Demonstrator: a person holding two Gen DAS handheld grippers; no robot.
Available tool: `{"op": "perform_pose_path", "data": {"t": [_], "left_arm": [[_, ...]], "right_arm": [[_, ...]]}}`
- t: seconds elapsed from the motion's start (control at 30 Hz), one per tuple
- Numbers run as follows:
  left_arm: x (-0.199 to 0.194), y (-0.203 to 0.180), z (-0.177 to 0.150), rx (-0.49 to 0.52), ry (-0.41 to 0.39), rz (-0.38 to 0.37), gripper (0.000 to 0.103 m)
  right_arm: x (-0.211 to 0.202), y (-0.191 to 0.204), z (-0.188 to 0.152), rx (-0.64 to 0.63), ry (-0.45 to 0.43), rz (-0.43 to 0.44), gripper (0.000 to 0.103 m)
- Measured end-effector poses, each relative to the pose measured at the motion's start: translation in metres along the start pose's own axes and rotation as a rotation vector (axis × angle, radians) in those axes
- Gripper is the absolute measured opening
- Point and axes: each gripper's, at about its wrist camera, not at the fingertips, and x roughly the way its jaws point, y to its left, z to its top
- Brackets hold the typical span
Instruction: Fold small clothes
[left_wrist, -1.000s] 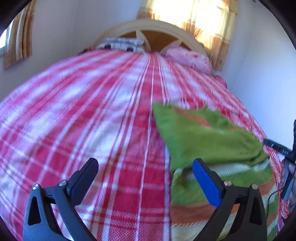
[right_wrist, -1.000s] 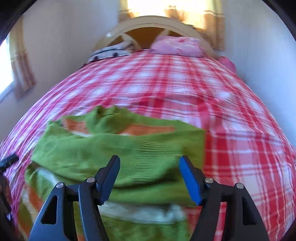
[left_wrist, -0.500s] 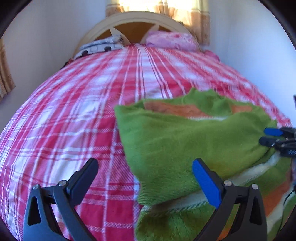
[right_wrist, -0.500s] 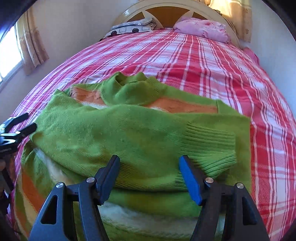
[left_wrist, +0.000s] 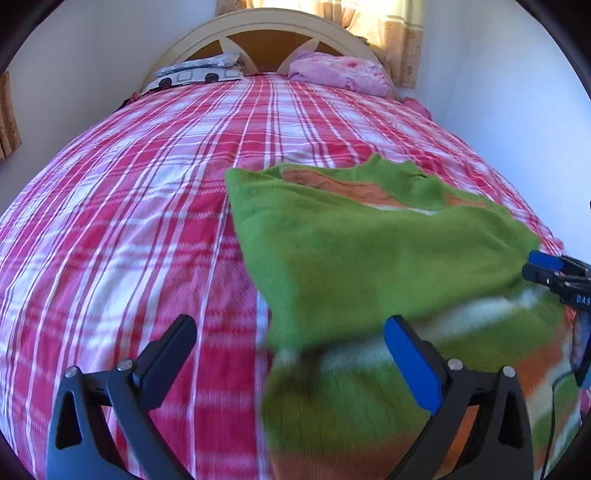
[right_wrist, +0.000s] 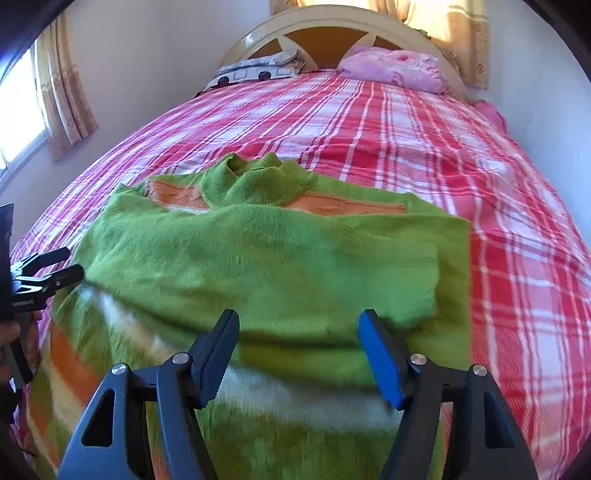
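Green sweater (right_wrist: 266, 258) partly folded on the bed (left_wrist: 129, 221), both grippers released above its near half.

Hidden/unclear: the sweater's hem runs out of the bottom of both views and is blurred close to the fingers; only a bit of a hand (right_wrist: 7, 332) shows at the left edge of the right view. Left gripper (left_wrist: 291, 354): jaws spread, nothing between the pads, over the sweater's left edge with the black finger above the checked bedspread. Right gripper (right_wrist: 299, 350): jaws spread, not gripping, above the folded-over green panel. Sweater: green knit with orange and white stripes, a sleeve or flap laid across the chest, collar (right_wrist: 255, 177) on the far side. Beyond it: bare bedspread, then two pillows (left_wrist: 340, 72) against the headboard (left_wrist: 266, 29).
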Motion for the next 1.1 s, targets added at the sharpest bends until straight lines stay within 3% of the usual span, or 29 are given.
{"op": "perform_pose_path", "data": {"t": [0.2, 0.53, 0.93, 1.1], "left_arm": [[-0.042, 0.004, -0.024, -0.018, -0.038, -0.049, 0.103], [-0.099, 0.003, -0.087, -0.047, -0.04, -0.1, 0.103], [-0.138, -0.015, -0.17, -0.064, 0.034, -0.181, 0.102], [-0.137, -0.028, -0.178, -0.027, 0.067, -0.222, 0.089]], "right_arm": [[-0.04, 0.003, -0.025, 0.019, -0.031, 0.008, 0.069], [-0.08, 0.023, -0.103, 0.029, 0.022, 0.027, 0.07], [-0.137, 0.045, -0.193, 0.0, 0.05, -0.018, 0.07], [-0.152, 0.053, -0.222, -0.015, 0.046, -0.042, 0.071]]}}
